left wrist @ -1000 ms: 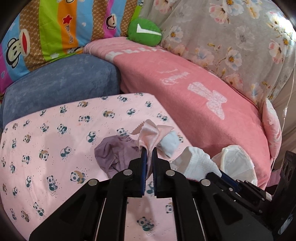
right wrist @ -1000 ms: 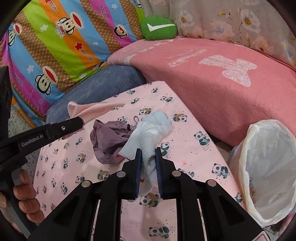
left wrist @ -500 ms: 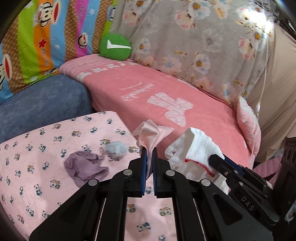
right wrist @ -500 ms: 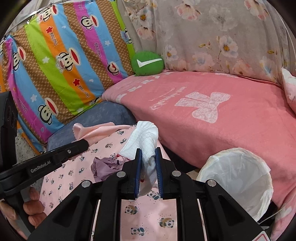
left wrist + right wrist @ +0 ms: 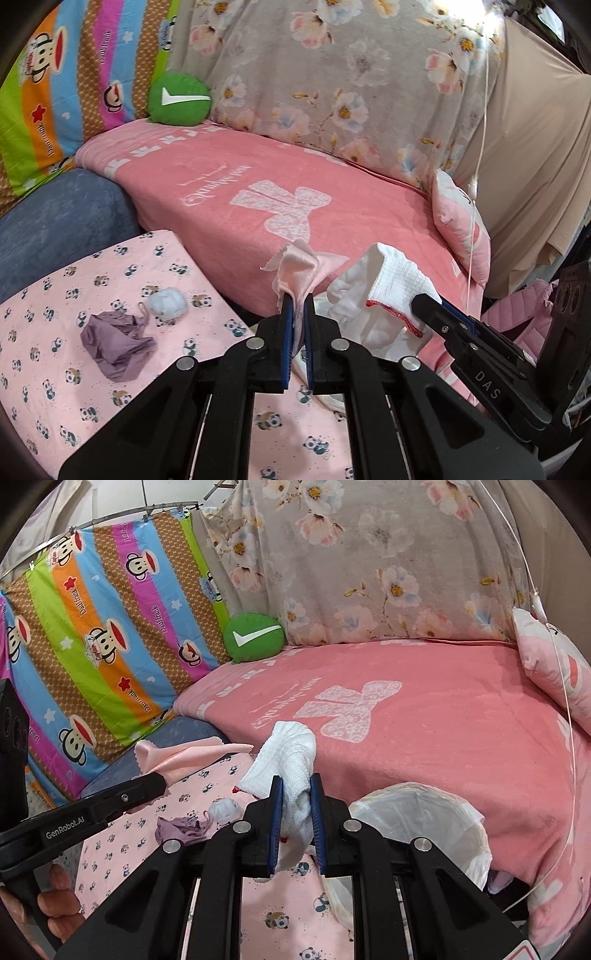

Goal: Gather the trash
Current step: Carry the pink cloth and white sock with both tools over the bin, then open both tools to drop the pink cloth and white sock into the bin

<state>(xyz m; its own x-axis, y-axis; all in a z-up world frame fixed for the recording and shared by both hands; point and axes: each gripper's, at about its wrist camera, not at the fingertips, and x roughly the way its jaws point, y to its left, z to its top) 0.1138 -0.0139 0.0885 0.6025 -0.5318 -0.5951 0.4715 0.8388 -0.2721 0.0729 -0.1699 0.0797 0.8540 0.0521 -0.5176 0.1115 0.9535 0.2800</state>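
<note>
Left gripper (image 5: pixel 299 317): black plastic, blue pads, silver screws; "GenRobot.AI" lettering. Right gripper (image 5: pixel 297 801): same build, "DAS" marking. Bare fingers (image 5: pixel 55 901) below the lettering, probably the left hand's

a home sitting corner: a sofa under a pink towel blanket (image 5: pixel 424 716), cartoon-monkey striped sheet (image 5: pixel 99 635), floral drape (image 5: pixel 369 561) and panda-print cloth (image 5: pixel 74 295).

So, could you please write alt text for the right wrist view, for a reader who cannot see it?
The right gripper is shut on a white cloth, held above a panda-print table beside a bin lined with a white bag. At left, the left gripper holds a pink cloth; a purple cloth and a white wad lie on the table.
</note>
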